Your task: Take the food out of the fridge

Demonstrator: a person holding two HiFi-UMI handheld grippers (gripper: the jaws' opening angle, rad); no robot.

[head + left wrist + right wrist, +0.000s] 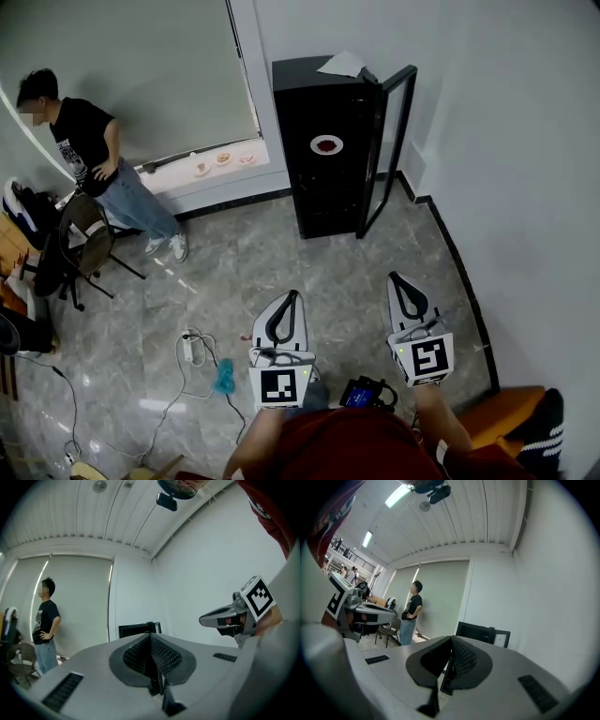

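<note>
Both tools are held side by side, low over the grey marbled tile floor [356, 272] and pointing forward. The left gripper [293, 294], grey-white with black ribbed pads and a marker cube at its back, has its jaws pressed together with nothing between them, as its own view confirms [151, 635]. The right gripper [394, 277], same build, is likewise closed tip to tip and empty [451, 638]; each shows in the other's view, well apart. On the floor beside the left gripper lie a white power strip with looping cables [188, 349] and a small teal object [225, 377]. A black device with a blue face [366, 392] sits between the two marker cubes, lower down. Well ahead of both tips stands the tall black cabinet fridge [319, 197] against the white wall, its glass-paned door [399, 71] swung open toward the right gripper's side. Inside, on an upper level, sits the white plate of red food [326, 144], untouched and far from either tool. A loose white sheet of paper [342, 64] lies on the fridge top. Far off past the left gripper, a bystander in a black T-shirt and jeans [89, 150] stands by the window blind, with a dark chair [84, 239] beside them and small plates on the white sill [223, 158].
</note>
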